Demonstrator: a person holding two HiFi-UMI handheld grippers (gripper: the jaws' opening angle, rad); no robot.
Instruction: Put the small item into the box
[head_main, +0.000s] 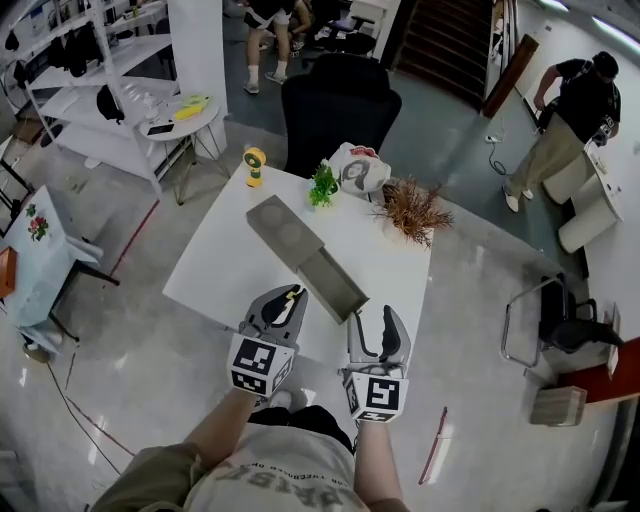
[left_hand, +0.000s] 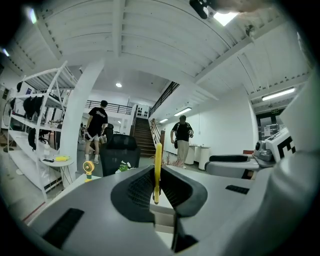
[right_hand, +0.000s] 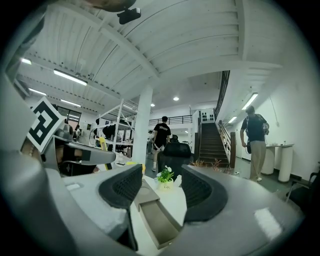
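White tabletop (head_main: 215, 275) lies below me, with a long grey box (head_main: 305, 258) slantwise on it, open end nearest me. My left hand-held gripper (head_main: 291, 293) points almost level over the near edge, clamped on a thin yellow item (left_hand: 158, 170). My right hand-held gripper (head_main: 388, 320) hangs just beside it, jaws apart and empty. A green plant (head_main: 323, 185) and a small yellow fan (head_main: 255, 165) stand beyond the box.

Both bare forearms reach forward side by side, each hand holding a gripper roughly level. The left gripper (head_main: 290, 293) has its jaws pinched on a thin yellow item (left_hand: 157, 170); the right gripper (head_main: 375, 320) has its jaws spread apart, nothing gripped.
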